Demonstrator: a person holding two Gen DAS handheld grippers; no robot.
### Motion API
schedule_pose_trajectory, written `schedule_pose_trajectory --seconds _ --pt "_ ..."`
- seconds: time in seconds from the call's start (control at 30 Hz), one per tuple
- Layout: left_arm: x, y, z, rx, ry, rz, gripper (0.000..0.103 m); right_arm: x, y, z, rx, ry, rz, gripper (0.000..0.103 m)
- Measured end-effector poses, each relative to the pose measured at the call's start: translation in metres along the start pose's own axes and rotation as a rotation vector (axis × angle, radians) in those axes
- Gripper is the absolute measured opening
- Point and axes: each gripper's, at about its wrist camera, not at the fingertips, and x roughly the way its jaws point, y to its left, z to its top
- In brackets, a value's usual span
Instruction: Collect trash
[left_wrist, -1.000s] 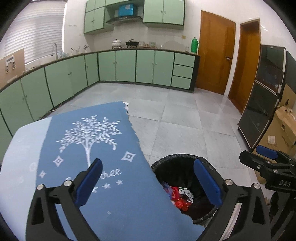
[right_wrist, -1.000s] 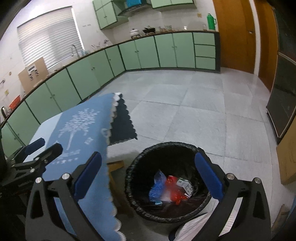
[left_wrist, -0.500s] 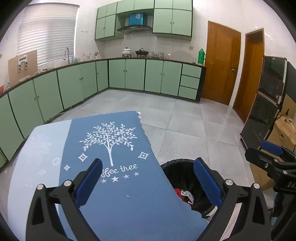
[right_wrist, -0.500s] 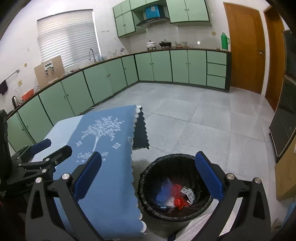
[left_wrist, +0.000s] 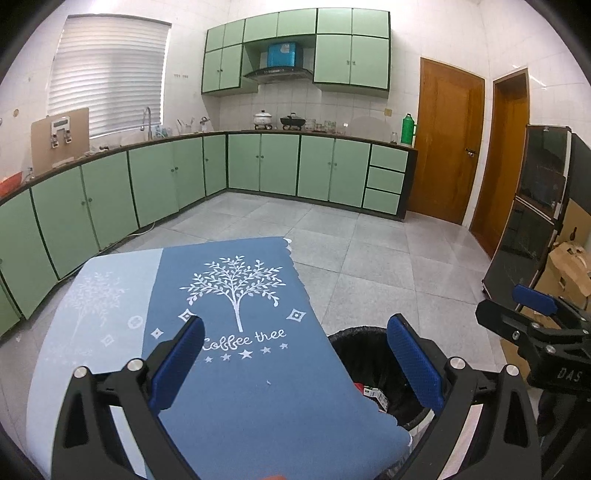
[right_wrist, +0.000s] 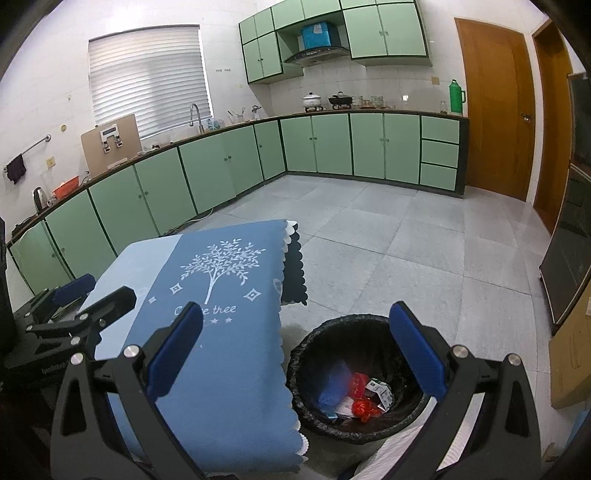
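Right wrist view: tiled floor (right_wrist: 424, 258), green cabinets (right_wrist: 207, 170) along the walls. Desk (right_wrist: 221, 332) under a blue cloth printed with a white tree, bare of items. Black-lined bin (right_wrist: 354, 328) on the floor just beside the desk's right edge. Trash (right_wrist: 354, 395) lies at the bin bottom: blue wrapper, red wrapper, small printed carton. Right gripper (right_wrist: 295, 350) above bin and desk edge, jaws spread, nothing between them. Left gripper (left_wrist: 295, 362) over the cloth, jaws spread, empty; bin partly hidden behind the desk edge in its view.
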Motion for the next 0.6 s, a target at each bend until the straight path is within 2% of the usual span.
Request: schedule_pose_trajectory --seconds 0.6 --pt "-0.011 0.001 -0.003 0.004 0.001 0.019 0.097 -0.004 0.012 0.0 -0.027 -0.025 0.009 0.098"
